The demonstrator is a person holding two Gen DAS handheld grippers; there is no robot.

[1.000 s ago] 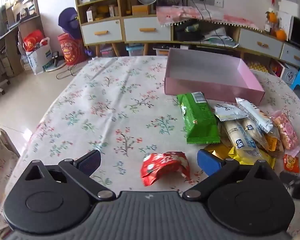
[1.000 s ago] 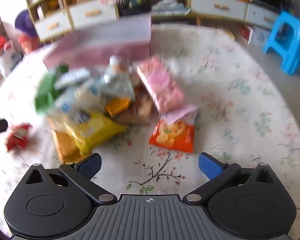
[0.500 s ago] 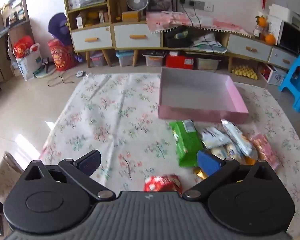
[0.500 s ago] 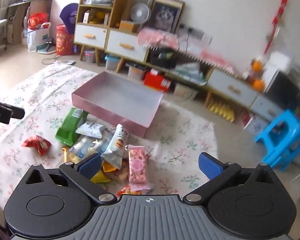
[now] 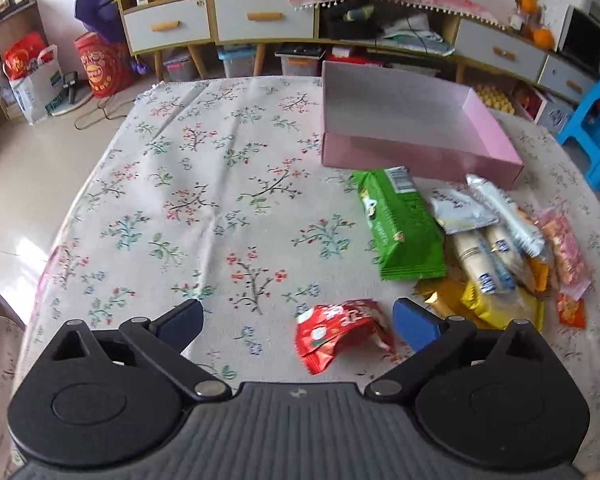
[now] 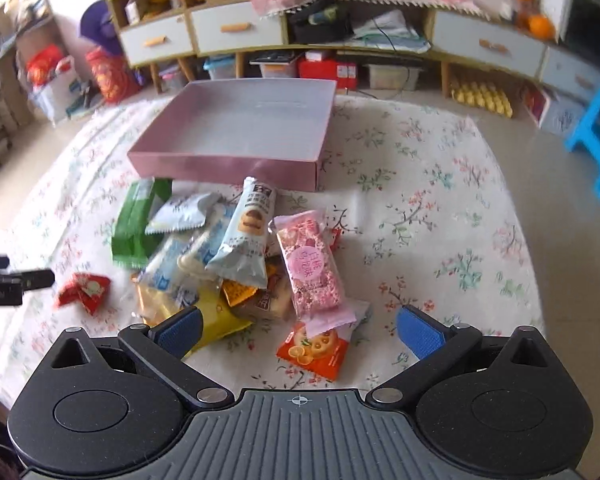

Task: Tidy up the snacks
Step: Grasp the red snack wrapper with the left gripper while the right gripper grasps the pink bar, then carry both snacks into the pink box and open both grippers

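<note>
— Both tongs are spread wide and hold nothing, yes?

— Yes. The left tongs [image 5: 296, 320] hang low over the desk with the flowered cloth [image 5: 204, 200], and the crumpled red foil snack packet [image 5: 340, 330] lies between the blue pads, nearer to the right pad. The right tongs [image 6: 298, 330] hang over the near edge of the heap of mixed snack packets [image 6: 236, 264], jaws fully apart, with the small orange cracker packet [image 6: 314, 350] just in front.

— And where must the snacks go?

— I judge into the shallow pink cardboard box [image 6: 220, 158], which stands behind the heap and looks empty. The long green packet [image 5: 396, 224] lies just before its front wall.

— What can go wrong from here?

— The red packet is crumpled and light. If the left tongs close off-centre, one pad may push it aside instead of gripping it. In the heap the packets overlap: the pink speckled bar in clear wrap [image 6: 310, 266] lies across others, so a grip may catch two packets, or drag the neighbours along. The foil is probably slippery, and a packet could drop before reaching the box.

— Does the pink bar touch the orange packet?

— Its end seems to cover it, but the view is blurred there, so I cannot say surely.
</note>
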